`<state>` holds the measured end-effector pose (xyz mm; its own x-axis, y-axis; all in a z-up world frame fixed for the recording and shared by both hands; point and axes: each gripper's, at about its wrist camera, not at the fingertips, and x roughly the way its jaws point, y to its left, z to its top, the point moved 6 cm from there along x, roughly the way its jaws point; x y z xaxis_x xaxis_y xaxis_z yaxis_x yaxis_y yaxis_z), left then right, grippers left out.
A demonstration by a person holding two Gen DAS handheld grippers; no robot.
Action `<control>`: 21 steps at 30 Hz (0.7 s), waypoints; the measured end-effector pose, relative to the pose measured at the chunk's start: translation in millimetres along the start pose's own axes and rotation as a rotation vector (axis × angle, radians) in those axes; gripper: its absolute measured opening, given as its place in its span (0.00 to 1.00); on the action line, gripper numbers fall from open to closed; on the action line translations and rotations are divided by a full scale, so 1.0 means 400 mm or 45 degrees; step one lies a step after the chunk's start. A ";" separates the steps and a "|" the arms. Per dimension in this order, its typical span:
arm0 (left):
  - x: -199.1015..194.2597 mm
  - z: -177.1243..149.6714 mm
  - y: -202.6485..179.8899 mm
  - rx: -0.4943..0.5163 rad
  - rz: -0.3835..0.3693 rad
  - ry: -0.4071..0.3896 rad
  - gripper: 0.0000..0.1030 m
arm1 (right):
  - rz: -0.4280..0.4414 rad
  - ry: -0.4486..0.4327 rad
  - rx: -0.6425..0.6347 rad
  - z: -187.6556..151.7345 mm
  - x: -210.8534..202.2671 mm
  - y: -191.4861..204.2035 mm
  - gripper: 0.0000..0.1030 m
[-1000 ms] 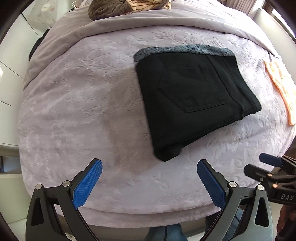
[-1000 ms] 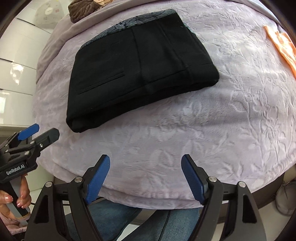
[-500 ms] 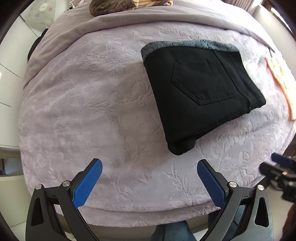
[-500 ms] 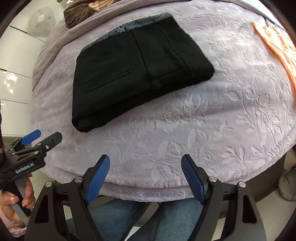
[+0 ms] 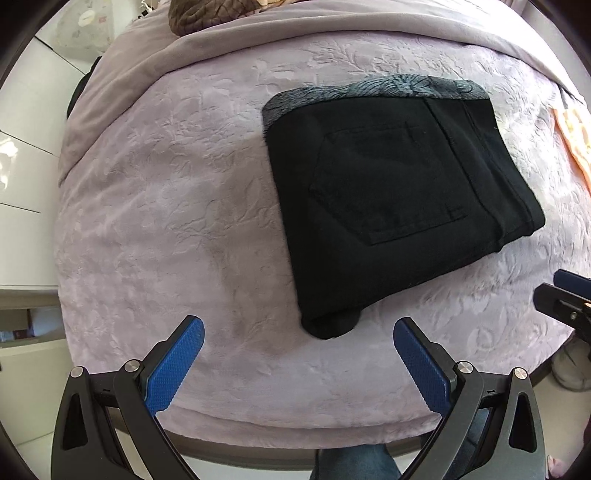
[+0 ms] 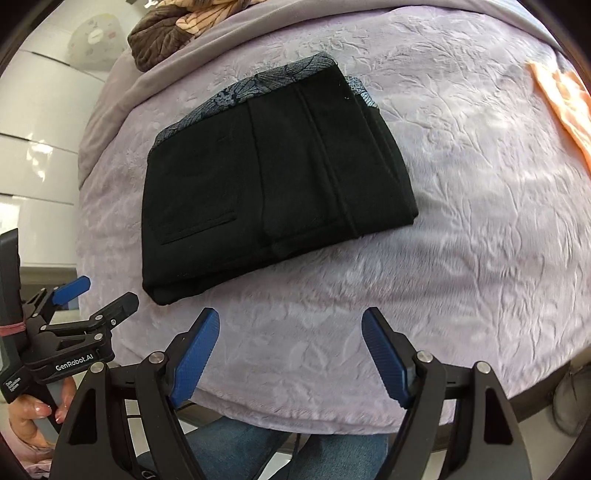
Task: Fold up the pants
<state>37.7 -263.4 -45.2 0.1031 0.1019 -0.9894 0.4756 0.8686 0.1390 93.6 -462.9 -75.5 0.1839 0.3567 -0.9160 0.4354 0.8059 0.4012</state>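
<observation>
The black pants (image 5: 391,192) lie folded into a compact rectangle on the lilac bedspread (image 5: 177,192), back pocket up, on top of a grey patterned cloth (image 5: 369,88). They also show in the right wrist view (image 6: 266,184). My left gripper (image 5: 297,363) is open and empty, held near the bed's front edge, just short of the pants' near corner. My right gripper (image 6: 290,356) is open and empty, also at the front edge, apart from the pants. The left gripper also shows at the lower left of the right wrist view (image 6: 92,295).
An orange cloth (image 6: 561,107) lies at the bed's right side. A brown and striped bundle (image 6: 166,29) sits at the far end. White cabinets (image 6: 33,155) stand to the left. My legs in jeans (image 6: 258,450) are below the bed's edge.
Both grippers have shifted slightly along the bed's front edge and stayed open. The pants have not moved; they now appear a little closer in the left view.
</observation>
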 end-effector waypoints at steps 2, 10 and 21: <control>-0.003 0.010 -0.020 -0.013 -0.003 0.009 1.00 | 0.009 0.011 -0.014 0.018 0.000 -0.018 0.80; -0.009 0.046 -0.068 -0.045 0.017 0.032 1.00 | 0.023 0.036 -0.040 0.061 -0.008 -0.093 0.80; -0.010 0.088 -0.097 -0.066 0.024 0.039 1.00 | 0.026 0.032 -0.012 0.088 -0.036 -0.165 0.80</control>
<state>49.8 -314.5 -45.2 0.0846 0.1329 -0.9875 0.4276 0.8903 0.1564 93.4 -537.7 -89.0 0.1704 0.3850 -0.9071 0.4232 0.8027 0.4202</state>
